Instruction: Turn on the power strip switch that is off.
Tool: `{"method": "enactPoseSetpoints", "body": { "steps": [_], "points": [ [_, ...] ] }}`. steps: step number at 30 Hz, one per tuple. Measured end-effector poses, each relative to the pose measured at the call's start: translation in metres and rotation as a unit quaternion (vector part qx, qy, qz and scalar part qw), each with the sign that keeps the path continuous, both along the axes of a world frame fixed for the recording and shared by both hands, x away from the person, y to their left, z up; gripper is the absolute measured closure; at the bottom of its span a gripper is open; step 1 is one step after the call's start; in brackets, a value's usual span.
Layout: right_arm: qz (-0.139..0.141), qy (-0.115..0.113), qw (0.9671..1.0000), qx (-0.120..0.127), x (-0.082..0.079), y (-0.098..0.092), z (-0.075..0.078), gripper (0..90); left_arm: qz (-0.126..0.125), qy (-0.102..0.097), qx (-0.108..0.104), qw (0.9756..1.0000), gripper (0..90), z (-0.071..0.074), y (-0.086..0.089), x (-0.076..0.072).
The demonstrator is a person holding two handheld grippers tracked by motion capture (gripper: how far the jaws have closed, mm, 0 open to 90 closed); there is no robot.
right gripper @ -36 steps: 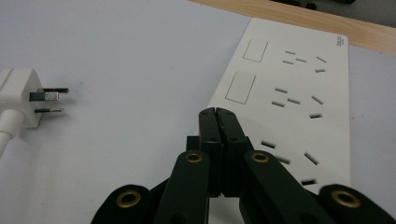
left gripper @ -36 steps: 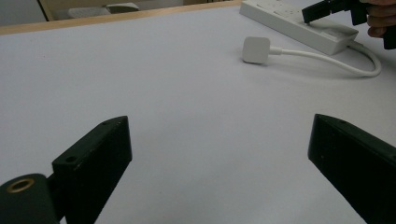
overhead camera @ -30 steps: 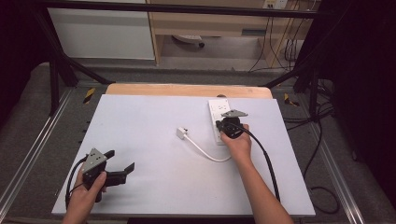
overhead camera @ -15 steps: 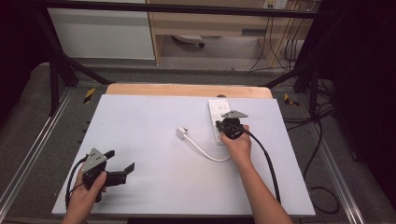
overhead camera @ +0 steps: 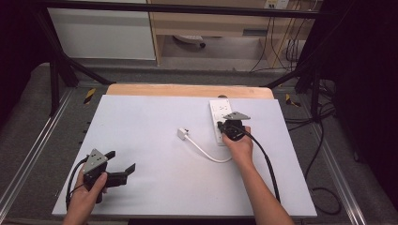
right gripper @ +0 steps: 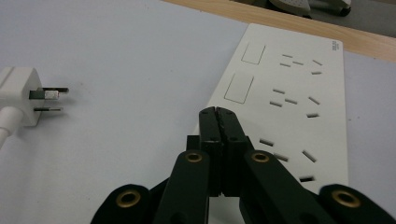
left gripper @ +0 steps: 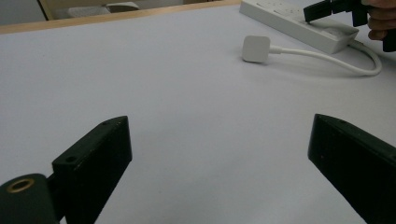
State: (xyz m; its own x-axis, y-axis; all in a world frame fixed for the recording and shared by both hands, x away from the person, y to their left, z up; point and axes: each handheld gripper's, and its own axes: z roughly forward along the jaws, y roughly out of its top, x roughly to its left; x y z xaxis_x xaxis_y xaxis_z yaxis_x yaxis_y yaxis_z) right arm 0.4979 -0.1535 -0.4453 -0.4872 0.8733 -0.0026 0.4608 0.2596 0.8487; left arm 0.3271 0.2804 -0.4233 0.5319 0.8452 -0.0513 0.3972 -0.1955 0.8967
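Smooth white plastic power strip (right gripper: 285, 98) on matte desk (overhead camera: 155, 131), flat-pinned plug (right gripper: 21, 100) beside, right gripper (right gripper: 218, 114) fingers pressed together, empty, over strip edge, left gripper (overhead camera: 123, 166) fingers wide apart, empty.

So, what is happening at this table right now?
A person holds a gripper in each hand over a white table. The right gripper is shut with nothing between its jaws, and its tips sit over the near part of a white power strip. The strip's plug lies loose on the table beside it, prongs showing, not plugged in. The left gripper is open and low at the near left corner, far from the plug and strip.
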Motion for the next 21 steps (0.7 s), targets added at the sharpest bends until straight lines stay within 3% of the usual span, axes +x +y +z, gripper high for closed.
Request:
{"method": "enactPoseSetpoints", "body": {
  "steps": [21],
  "points": [
    [0.000, -0.001, 1.0000, -0.004, -0.0021, 0.0011, -0.0024, 90.0, -0.001, 0.000, 0.001, 1.0000, 6.3, 0.0000, -0.0004, -0.0001]
  ]
}}
